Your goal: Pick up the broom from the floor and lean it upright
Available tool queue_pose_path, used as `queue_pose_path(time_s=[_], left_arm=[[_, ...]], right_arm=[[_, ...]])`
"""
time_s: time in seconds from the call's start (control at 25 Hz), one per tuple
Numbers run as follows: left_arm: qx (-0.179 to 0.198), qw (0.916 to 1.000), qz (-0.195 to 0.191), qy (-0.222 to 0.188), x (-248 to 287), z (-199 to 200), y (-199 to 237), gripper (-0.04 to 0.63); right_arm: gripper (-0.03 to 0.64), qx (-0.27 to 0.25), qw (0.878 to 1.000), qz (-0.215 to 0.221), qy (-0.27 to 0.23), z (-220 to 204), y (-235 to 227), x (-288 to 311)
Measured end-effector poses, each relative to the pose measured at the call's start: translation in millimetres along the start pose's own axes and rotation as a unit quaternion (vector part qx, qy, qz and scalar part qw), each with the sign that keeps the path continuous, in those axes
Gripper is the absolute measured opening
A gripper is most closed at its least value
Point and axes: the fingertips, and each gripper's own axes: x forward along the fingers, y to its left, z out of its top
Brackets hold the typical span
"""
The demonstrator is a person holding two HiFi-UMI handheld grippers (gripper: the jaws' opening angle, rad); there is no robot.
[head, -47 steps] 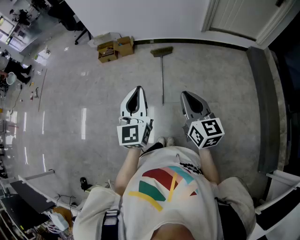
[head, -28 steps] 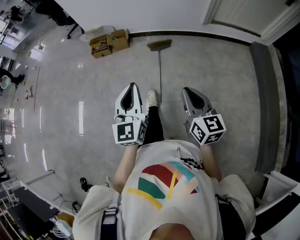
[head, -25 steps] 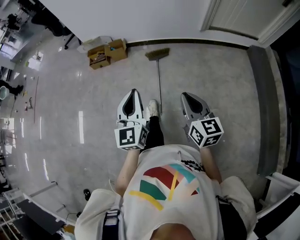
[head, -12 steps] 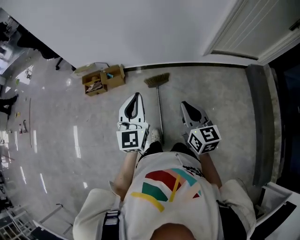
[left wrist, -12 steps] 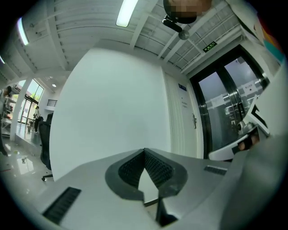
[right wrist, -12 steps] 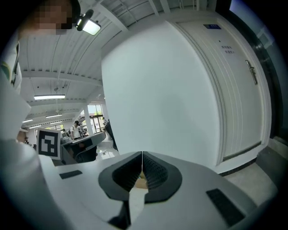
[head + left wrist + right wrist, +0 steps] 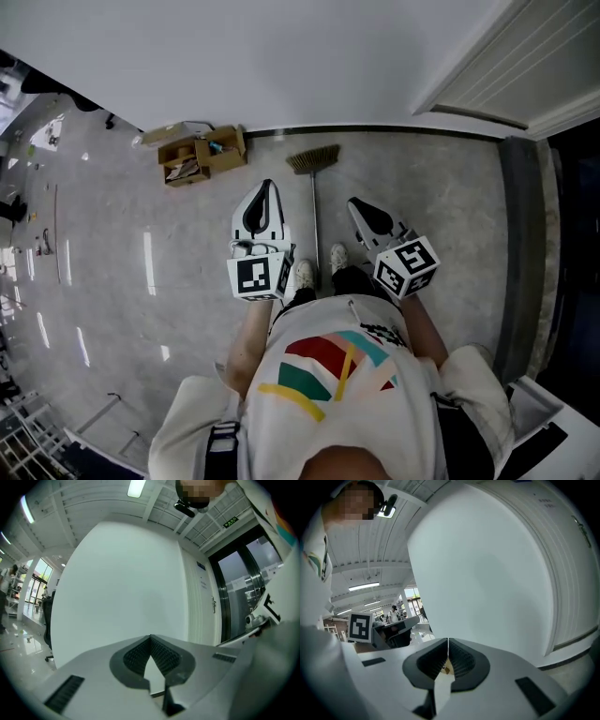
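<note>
The broom (image 7: 314, 202) lies flat on the grey floor, its brush head (image 7: 314, 159) near the wall and its thin handle running back toward my feet. My left gripper (image 7: 267, 185) hangs just left of the handle and my right gripper (image 7: 356, 203) just right of it, both above the floor and apart from the broom. In the left gripper view the left gripper (image 7: 150, 637) has its jaws shut on nothing and faces the white wall. In the right gripper view the right gripper (image 7: 448, 641) is likewise shut and empty. Neither gripper view shows the broom.
Open cardboard boxes (image 7: 200, 157) sit against the wall (image 7: 281, 56) left of the brush head. A white door (image 7: 525, 75) stands at the upper right, with a dark floor strip (image 7: 516, 244) along the right. My shoes (image 7: 302, 275) stand beside the handle's end.
I have walked toward the wall: the broom and boxes have come closer, and the handle now lies between the two grippers. Both grippers have stayed shut.
</note>
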Motion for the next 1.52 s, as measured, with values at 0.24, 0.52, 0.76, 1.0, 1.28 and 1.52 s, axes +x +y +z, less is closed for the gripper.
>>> queue_pose_path(time_s=[0.24, 0.52, 0.76, 1.0, 1.28, 1.52], left_arm=[[0.001, 0.9996, 0.027, -0.004, 46.7, -8.9, 6.0, 0.046], [-0.001, 0.9994, 0.033, -0.009, 102.1, -116.3, 34.7, 0.046], [-0.044, 0.9971, 0.063, -0.006, 138.1, -335.2, 107.7, 0.046], [-0.013, 0.9928, 0.117, -0.020, 125.2, -556.0, 192.0, 0.046], [-0.002, 0.9899, 0.132, -0.052, 122.2, -699.9, 231.2, 0.046], [-0.034, 0.9890, 0.134, -0.052, 119.5, -770.7, 215.3, 0.046]], right_arm=[[0.014, -0.029, 0.999, 0.025, 0.027, 4.6, -47.4, 44.3], [0.015, -0.117, 0.979, 0.146, 0.075, -87.9, -87.3, 126.3], [0.181, -0.212, 0.934, 0.249, 0.142, -282.4, -164.8, 246.3], [0.181, -0.374, 0.831, 0.319, 0.259, -546.8, -266.9, 344.8], [0.181, -0.530, 0.629, 0.460, 0.334, -748.5, -280.6, 391.3], [0.181, -0.647, 0.425, 0.530, 0.346, -840.0, -296.9, 386.5]])
